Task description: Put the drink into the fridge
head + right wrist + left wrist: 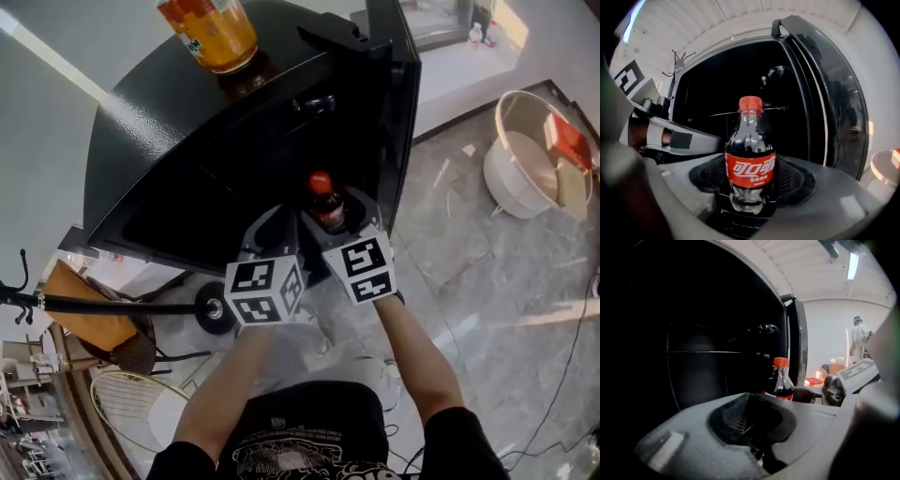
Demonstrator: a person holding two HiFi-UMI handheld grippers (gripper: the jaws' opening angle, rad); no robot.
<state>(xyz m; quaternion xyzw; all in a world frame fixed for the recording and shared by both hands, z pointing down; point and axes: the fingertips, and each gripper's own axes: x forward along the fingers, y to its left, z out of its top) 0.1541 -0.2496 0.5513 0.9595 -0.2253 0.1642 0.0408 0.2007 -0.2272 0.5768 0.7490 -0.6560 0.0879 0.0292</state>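
The right tongs (748, 199) are clamped around the lower body of a cola bottle (750, 161) and hold it upright, red cap up, just outside the dark opening of the black fridge (178, 131), probably so it can go in standing. The left tongs (751, 426) are closed on nothing just beside it, seemingly idle because the door (401, 103) already stands open on the fridge's right edge.

The cola bottle (323, 199) stands upright between the right gripper's (339, 217) jaws, with the open fridge (187, 122) straight ahead and its door (398, 103) ahead to the right. The left gripper (269, 228) sits just beside it on the left. Another bottle (208, 30) stands on the fridge top, ahead and to the left.
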